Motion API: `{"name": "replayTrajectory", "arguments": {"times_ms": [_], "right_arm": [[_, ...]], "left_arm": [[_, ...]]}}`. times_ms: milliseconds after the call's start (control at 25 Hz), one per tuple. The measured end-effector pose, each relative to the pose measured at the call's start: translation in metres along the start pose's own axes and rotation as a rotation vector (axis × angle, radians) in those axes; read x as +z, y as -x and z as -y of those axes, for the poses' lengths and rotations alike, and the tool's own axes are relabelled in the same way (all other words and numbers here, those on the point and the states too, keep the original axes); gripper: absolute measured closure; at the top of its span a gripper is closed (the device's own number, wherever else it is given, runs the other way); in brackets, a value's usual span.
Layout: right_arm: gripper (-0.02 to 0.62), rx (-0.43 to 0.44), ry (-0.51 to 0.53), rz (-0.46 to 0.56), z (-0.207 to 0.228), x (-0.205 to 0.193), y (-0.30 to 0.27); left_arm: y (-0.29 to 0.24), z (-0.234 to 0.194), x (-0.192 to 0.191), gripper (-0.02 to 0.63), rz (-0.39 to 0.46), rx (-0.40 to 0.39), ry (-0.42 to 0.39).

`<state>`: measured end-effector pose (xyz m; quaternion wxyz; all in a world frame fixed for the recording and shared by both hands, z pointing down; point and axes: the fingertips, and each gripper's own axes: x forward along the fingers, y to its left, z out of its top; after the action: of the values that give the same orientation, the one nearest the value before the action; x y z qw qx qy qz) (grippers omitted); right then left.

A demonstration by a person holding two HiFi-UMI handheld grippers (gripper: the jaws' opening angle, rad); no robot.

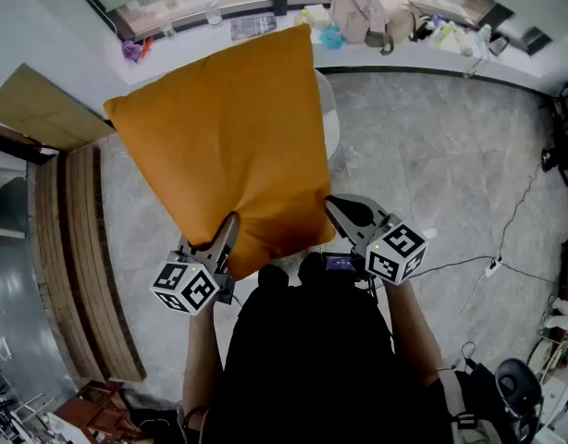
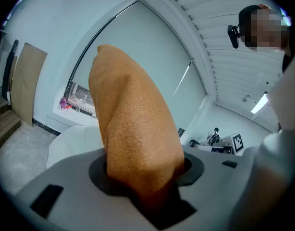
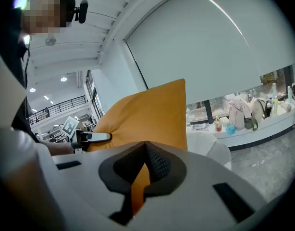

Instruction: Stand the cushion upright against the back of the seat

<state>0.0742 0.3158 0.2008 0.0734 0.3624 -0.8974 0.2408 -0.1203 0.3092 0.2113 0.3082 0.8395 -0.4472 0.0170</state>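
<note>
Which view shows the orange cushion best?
The head view: the whole cushion shows, with the left claw and right claw gripping its near edge. The left gripper view shows it edge-on; the right gripper view, one face partly hidden.

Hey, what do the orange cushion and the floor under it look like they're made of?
The cushion: woven fabric, matte, with a fine grainy texture; soft fill, likely, since it puckers at its lower edge. The floor: grey stone or stone-look tile, fairly smooth, veined with faint seams.
</note>
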Motion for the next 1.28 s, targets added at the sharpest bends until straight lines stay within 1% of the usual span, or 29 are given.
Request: {"name": "replayTrajectory", "arguments": {"times_ms": [280,480,920,1120,1280], "right_arm": [[0.578,0.004,0.003,0.002,0.0,0.001,0.002],[0.578,0.03,-0.007,0.013,-0.005,0.003,0.002],[0.577,-0.02,-0.012,0.002,-0.003,-0.005,0.007],[0.575,-0.026,-0.004,-0.013,-0.009,-0.008,0.003],[0.571,-0.05,0.003,-0.011,-0.016,-0.01,0.0]], "left_arm": [[-0.001,0.004,0.003,0.397,0.006,-0.007,-0.004],[-0.001,0.006,0.002,0.396,0.008,-0.011,-0.005],[0.006,0.01,0.0,0.394,0.007,-0.019,-0.009],[0.012,0.007,0.001,0.393,0.014,-0.026,-0.006],[0.023,0.001,0.001,0.391,0.015,-0.038,-0.006]]}}
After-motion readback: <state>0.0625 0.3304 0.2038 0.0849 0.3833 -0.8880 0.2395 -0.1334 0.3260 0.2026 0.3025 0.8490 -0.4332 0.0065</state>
